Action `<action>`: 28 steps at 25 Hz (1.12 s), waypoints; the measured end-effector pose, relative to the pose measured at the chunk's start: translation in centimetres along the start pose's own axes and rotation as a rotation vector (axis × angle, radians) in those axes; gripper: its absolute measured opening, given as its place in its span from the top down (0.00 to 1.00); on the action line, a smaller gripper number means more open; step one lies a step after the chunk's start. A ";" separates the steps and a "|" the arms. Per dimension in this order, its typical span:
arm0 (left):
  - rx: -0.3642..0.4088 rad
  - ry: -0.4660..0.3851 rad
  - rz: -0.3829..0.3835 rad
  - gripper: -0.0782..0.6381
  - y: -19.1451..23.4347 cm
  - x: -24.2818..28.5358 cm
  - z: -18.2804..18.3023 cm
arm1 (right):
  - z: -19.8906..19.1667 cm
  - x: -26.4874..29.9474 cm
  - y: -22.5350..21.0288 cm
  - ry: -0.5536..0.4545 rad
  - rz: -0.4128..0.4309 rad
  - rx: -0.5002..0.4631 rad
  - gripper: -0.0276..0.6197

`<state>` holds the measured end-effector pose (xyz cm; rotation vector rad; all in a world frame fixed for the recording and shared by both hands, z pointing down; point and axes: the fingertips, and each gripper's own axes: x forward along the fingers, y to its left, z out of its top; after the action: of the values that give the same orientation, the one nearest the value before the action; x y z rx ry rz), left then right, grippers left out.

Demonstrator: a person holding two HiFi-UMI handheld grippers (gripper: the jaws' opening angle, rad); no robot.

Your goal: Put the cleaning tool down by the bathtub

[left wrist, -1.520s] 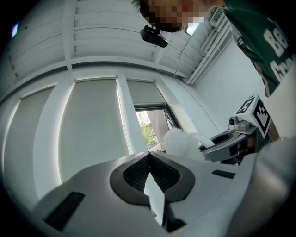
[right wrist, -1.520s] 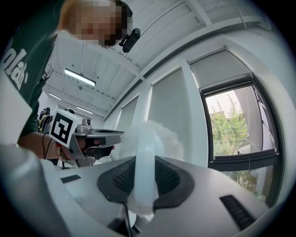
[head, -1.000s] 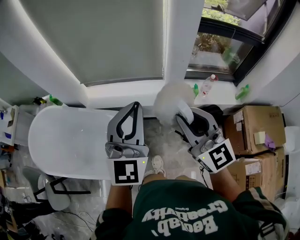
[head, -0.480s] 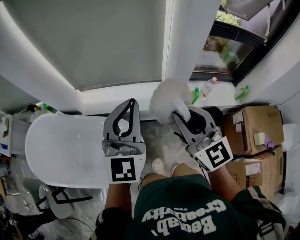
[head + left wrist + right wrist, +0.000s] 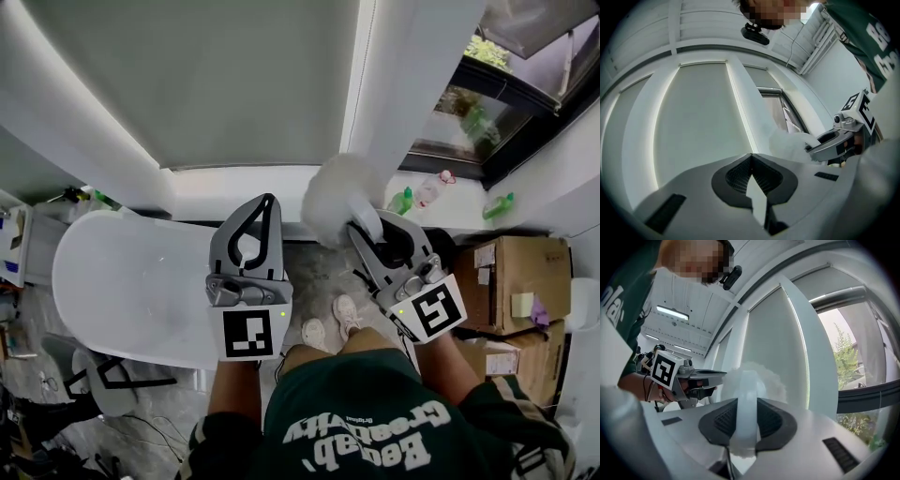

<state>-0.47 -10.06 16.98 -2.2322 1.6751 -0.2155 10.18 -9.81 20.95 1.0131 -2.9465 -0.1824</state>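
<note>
Above the floor (image 5: 323, 272) beside the white bathtub (image 5: 122, 281), your right gripper (image 5: 368, 228) pinches the handle of the fluffy cleaning tool (image 5: 333, 192), held aloft; your left gripper (image 5: 266, 202) is pressed together, gripping nothing.

My fluffy white duster with a white handle (image 5: 336, 192) is up off the floor. My right gripper (image 5: 367, 228) pinches it, right of the big white oval bathtub (image 5: 122, 281).

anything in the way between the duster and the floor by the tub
Nothing visible. The right gripper holds the duster above the floor beside the bathtub; the shut, empty left gripper hangs over its end, to one side.
</note>
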 end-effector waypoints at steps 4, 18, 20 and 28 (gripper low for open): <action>-0.033 0.006 0.053 0.88 0.4 1.5 -0.3 | -0.3 1.9 -1.8 -0.020 0.068 0.015 0.81; 0.012 0.127 0.265 0.88 1.0 6.8 -4.1 | -4.2 8.4 -5.9 -0.057 0.350 0.048 0.81; 0.020 0.131 0.287 0.88 1.4 7.0 -4.5 | -4.9 9.3 -5.7 -0.051 0.381 0.053 0.81; 0.007 0.184 0.352 0.88 3.8 5.4 -7.5 | -6.8 12.6 -3.1 -0.022 0.463 0.064 0.81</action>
<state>-4.72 -17.47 22.14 -1.9170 2.1246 -0.3449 2.52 -20.64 27.08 0.3095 -3.1192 -0.0887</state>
